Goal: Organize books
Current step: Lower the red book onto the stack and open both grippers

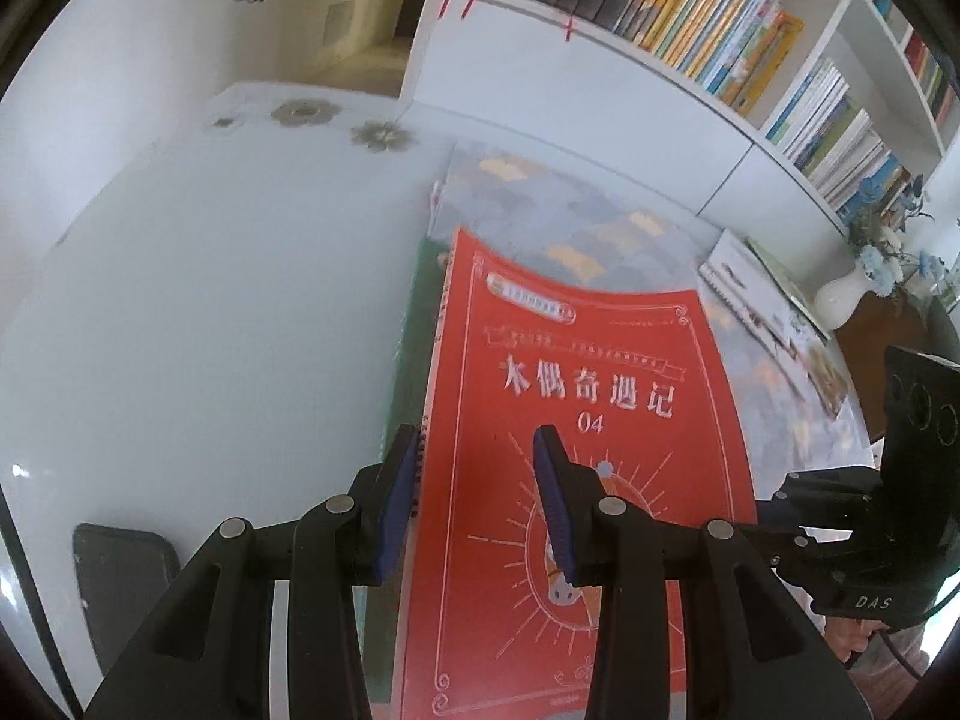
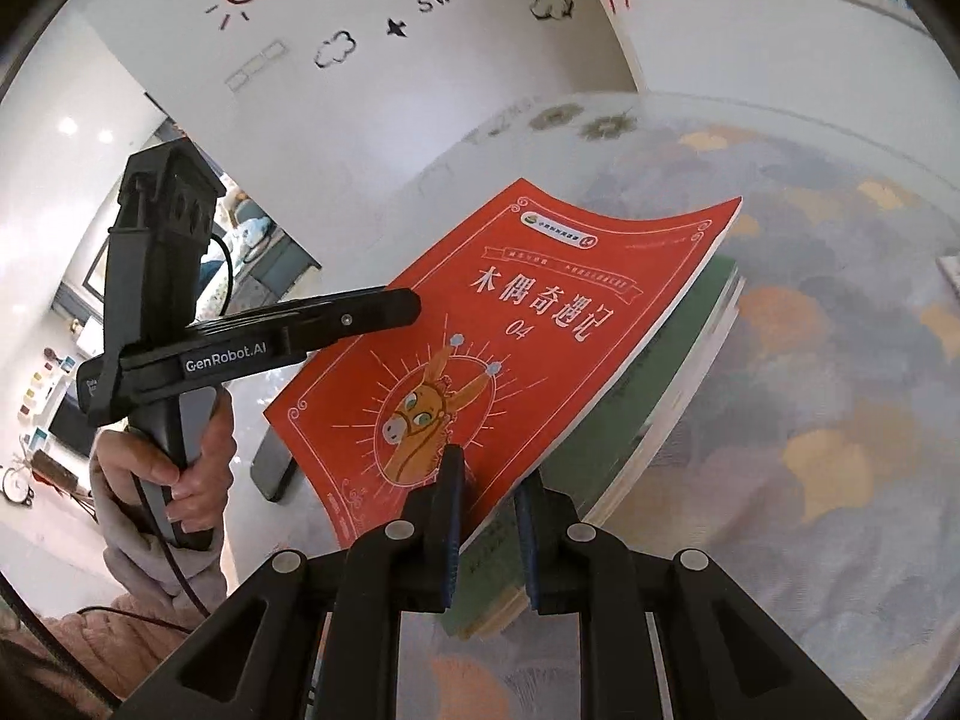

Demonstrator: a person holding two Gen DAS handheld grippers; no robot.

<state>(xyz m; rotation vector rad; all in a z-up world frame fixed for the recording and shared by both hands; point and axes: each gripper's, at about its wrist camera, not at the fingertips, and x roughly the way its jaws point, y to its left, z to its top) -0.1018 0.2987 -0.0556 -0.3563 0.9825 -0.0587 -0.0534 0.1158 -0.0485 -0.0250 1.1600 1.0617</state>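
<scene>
A red book (image 1: 576, 450) with a donkey on its cover (image 2: 504, 336) is tilted up off a green book (image 2: 624, 420) that lies on a patterned cloth. My right gripper (image 2: 489, 516) is shut on the red book's near right edge and holds it raised. My left gripper (image 1: 474, 480) is open, its fingers straddling the red book's spine edge, one pad over the cover and one beside the green book (image 1: 414, 324). In the right wrist view the left gripper's fingers (image 2: 360, 312) reach the book's left edge.
A white bookshelf (image 1: 690, 90) full of upright books stands behind the table. More books (image 1: 774, 312) lie at the table's right, near a white vase (image 1: 840, 300) of flowers. A dark phone (image 1: 120, 576) lies on the white table (image 1: 210, 300) at the left.
</scene>
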